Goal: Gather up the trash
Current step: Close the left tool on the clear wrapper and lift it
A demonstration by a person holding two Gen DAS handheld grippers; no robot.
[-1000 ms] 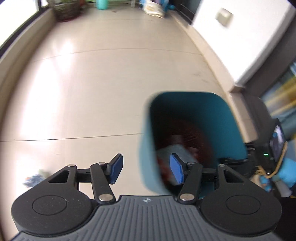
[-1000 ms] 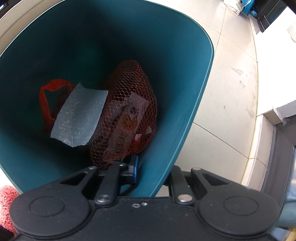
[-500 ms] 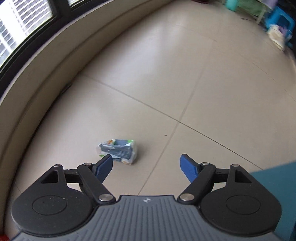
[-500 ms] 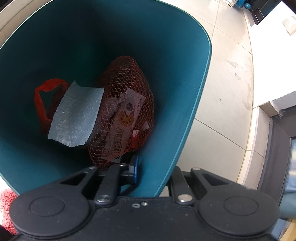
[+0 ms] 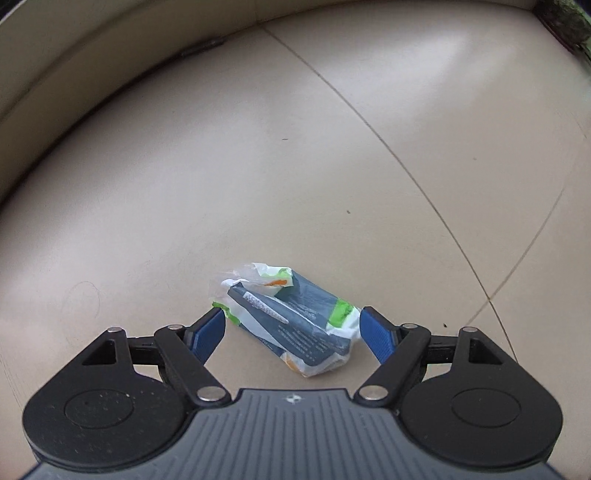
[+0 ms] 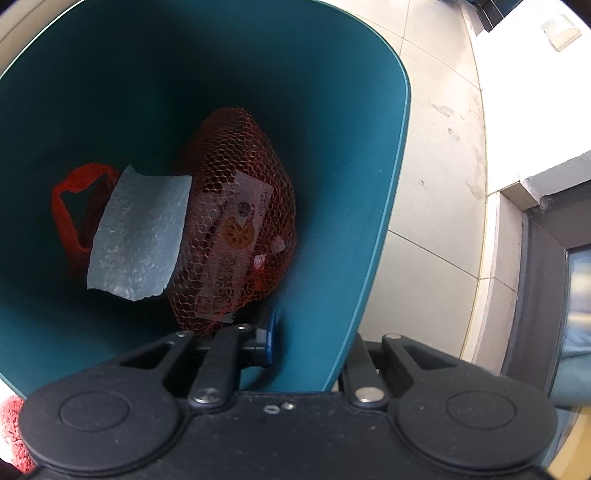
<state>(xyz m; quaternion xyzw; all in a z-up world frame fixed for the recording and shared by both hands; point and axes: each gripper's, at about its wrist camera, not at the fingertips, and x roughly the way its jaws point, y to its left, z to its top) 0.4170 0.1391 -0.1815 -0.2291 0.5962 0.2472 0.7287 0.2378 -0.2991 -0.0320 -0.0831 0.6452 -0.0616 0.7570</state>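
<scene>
A crumpled white, dark-blue and green wrapper [image 5: 291, 321] lies on the beige tiled floor. My left gripper [image 5: 291, 318] points down over it, open, with a blue pad on either side of the wrapper and neither pad pressing on it. In the right wrist view my right gripper [image 6: 310, 343] is shut on the near wall of the teal trash bin [image 6: 332, 129], one pad inside and the other finger outside. Inside the bin lie a red net bag [image 6: 243, 206] with a label, a sheet of bubble wrap [image 6: 140, 232] and a red plastic bag [image 6: 70, 206].
A low beige wall base [image 5: 74, 74] curves along the far left of the floor, and a dark planter edge [image 5: 565, 22] shows at the top right. Beside the bin are a white wall corner and a dark door frame [image 6: 546, 258]. Something red and fuzzy [image 6: 11, 424] sits at the bottom left.
My left gripper swung away from the bin, opened wider and dropped down over the wrapper, which now sits between its pads. The right gripper kept its hold on the bin wall.
</scene>
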